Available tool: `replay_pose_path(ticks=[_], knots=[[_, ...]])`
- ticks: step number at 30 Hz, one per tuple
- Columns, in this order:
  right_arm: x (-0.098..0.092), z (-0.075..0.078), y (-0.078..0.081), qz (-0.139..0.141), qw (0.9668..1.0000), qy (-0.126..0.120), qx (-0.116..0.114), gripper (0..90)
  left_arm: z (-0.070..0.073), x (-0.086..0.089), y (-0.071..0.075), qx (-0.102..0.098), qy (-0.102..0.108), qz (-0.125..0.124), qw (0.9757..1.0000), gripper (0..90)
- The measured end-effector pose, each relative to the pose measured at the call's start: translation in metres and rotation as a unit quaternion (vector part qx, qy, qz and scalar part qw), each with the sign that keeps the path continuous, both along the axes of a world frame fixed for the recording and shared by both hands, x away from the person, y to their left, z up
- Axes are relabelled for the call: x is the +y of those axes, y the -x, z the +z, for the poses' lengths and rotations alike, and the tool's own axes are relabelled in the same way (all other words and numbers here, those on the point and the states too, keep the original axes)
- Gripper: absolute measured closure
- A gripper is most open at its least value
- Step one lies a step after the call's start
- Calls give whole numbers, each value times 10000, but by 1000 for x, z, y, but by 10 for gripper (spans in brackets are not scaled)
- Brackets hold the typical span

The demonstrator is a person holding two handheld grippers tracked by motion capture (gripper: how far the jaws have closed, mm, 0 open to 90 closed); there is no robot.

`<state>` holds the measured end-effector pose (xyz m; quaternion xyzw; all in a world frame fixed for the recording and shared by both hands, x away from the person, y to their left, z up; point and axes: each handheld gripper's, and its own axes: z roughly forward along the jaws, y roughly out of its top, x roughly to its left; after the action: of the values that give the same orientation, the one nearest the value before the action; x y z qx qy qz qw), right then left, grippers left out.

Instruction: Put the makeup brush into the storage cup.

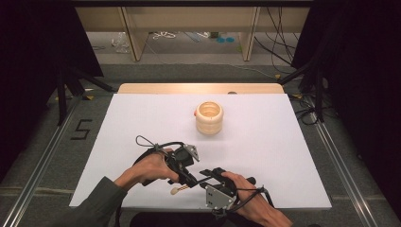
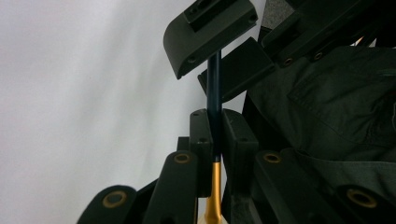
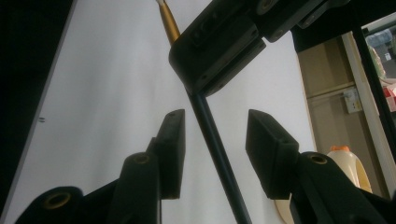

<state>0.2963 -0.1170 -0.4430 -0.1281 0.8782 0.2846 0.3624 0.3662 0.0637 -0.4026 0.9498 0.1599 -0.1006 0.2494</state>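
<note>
A thin brush with a black handle [image 2: 215, 88], a gold ferrule [image 3: 169, 23] and a pale tip [image 1: 175, 191] is held just above the white sheet near the table's front edge. My left gripper [image 2: 215, 130] is shut on the handle just past the ferrule, also seen as left gripper [image 1: 191, 179] from above. My right gripper [image 3: 215, 140] faces it from the other side. The brush handle [image 3: 219, 158] runs between its jaws with a gap on each side, so the right gripper [image 1: 208, 173] is open.
A cream ribbed cup [image 1: 209, 118] stands upright at the middle of the white sheet [image 1: 265, 142], with something small and orange at its far left side. The cream cup [image 3: 348, 163] is at the right edge of the right gripper view. Dark floor surrounds the table.
</note>
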Motion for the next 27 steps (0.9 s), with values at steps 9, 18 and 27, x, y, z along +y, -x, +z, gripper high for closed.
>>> replay_pose_path(ticks=[9, 18, 27], knots=[[1, 1, -1, 130, 9999, 102, -23, 657, 0, -2, 0, -7, -51, -54, 10000, 829], [1, 0, 1, 165, 9997, 195, 29, 702, 0, -4, 1, 43, -42, -41, 10000, 829], [2, 0, 1, 198, 9995, 234, -40, 732, 0, -4, 2, 60, -53, -22, 10000, 830]])
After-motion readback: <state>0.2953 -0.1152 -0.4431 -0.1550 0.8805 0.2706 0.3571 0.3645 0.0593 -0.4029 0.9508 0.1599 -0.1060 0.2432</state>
